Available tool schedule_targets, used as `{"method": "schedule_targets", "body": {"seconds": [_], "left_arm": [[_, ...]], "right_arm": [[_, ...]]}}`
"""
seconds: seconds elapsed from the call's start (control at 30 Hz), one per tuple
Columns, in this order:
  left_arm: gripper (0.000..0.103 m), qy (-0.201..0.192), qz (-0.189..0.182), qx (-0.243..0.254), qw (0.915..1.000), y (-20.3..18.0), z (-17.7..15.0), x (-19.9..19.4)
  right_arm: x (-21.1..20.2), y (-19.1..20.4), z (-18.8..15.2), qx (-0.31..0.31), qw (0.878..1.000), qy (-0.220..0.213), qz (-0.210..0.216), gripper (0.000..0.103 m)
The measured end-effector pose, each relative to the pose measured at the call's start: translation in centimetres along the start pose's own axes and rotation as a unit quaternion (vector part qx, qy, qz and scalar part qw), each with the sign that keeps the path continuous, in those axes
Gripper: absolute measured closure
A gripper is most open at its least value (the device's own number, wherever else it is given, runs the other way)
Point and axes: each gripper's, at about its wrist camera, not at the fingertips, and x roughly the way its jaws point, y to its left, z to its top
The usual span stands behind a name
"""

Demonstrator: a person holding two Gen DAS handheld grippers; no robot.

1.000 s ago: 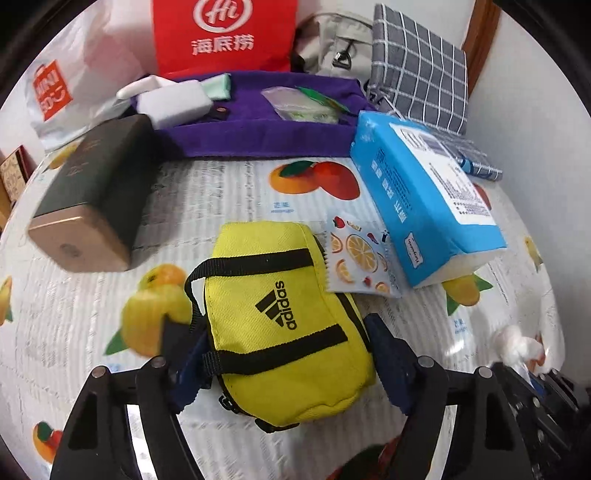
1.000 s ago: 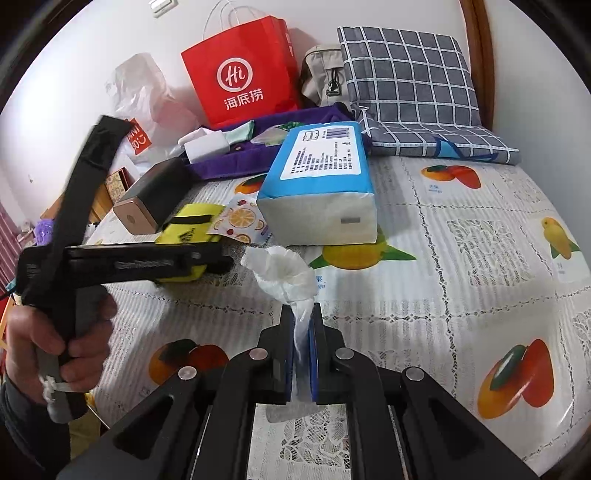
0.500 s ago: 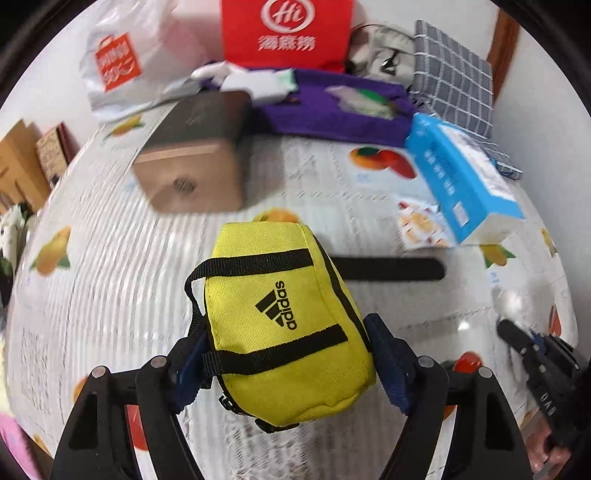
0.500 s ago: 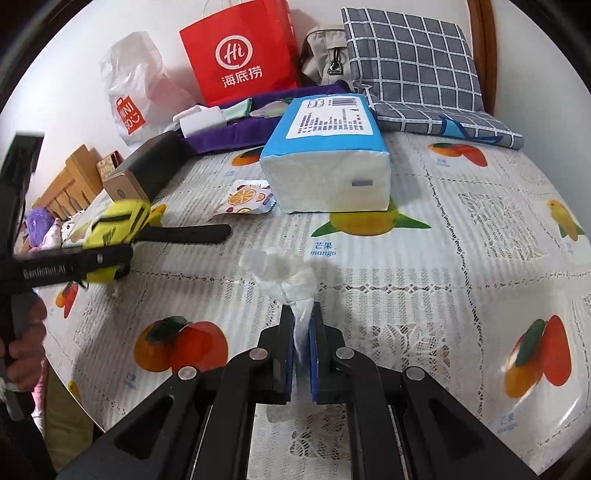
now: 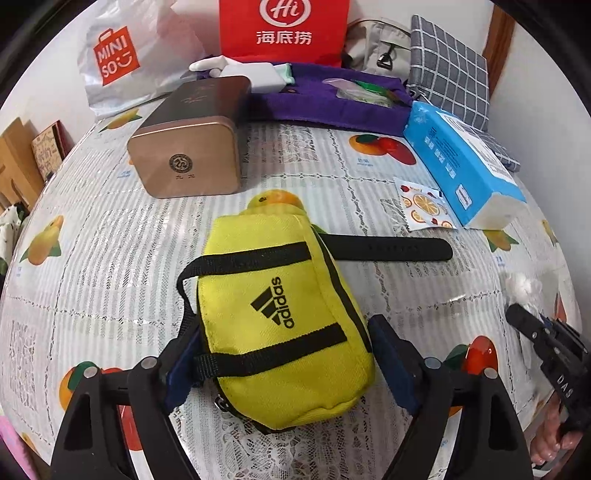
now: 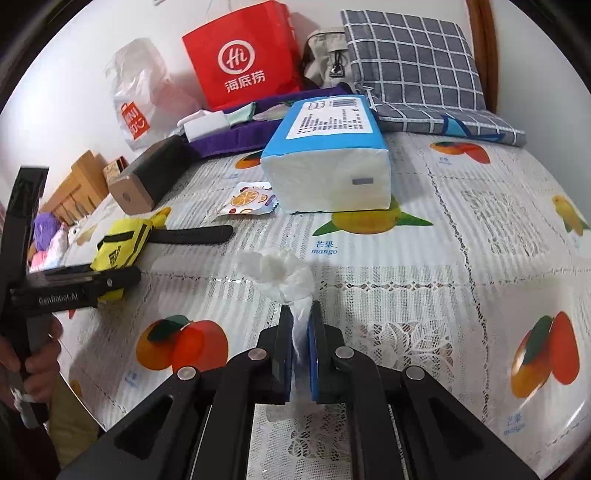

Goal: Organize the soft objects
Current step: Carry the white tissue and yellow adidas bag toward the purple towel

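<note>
My left gripper (image 5: 280, 354) is shut on a small yellow Adidas pouch (image 5: 280, 317), its blue pads pressing both sides; the pouch's black strap (image 5: 391, 249) trails right on the tablecloth. The pouch also shows in the right wrist view (image 6: 120, 245), held by the left gripper (image 6: 110, 280) near the table's left edge. My right gripper (image 6: 300, 325) is shut on a crumpled white tissue (image 6: 280, 271) that sticks up from between the pads. That tissue (image 5: 522, 290) and the right gripper (image 5: 535, 328) show at the right edge of the left wrist view.
A blue tissue pack (image 6: 328, 158), a fruit-print sachet (image 6: 251, 201) and a bronze tin (image 5: 188, 142) lie on the fruit-print tablecloth (image 6: 461, 258). A purple cloth with small items (image 5: 325, 101), a red bag (image 5: 284, 29), a Miniso bag (image 5: 122, 62) and checked cushions (image 6: 413, 70) line the back.
My left gripper has carried the yellow pouch left and back, away from the blue tissue pack; its strap now lies stretched on the table. The right gripper still holds the tissue in place.
</note>
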Motion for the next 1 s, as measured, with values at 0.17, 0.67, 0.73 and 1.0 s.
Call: {"method": "schedule_targets", "body": {"seconds": [0.17,0.67,0.73,1.0], "left_arm": [[0.019,-0.006,0.004,0.002,1.0000,-0.1,-0.1,0.0],[0.019,-0.006,0.003,0.037,0.9993,-0.4,-0.4,0.0],[0.019,0.003,-0.008,0.041,0.9991,-0.1,-0.3,-0.1],[0.021,0.017,-0.020,0.035,0.9990,0.9,0.5,-0.3]], "right_arm": [[0.0,-0.5,-0.1,0.010,1.000,-0.002,0.015,0.094],[0.1,0.7,0.1,-0.016,1.000,0.021,-0.011,0.095],[0.1,0.7,0.1,-0.017,1.000,0.022,-0.009,0.094],[0.2,0.7,1.2,-0.020,0.999,0.046,-0.007,0.095]]}}
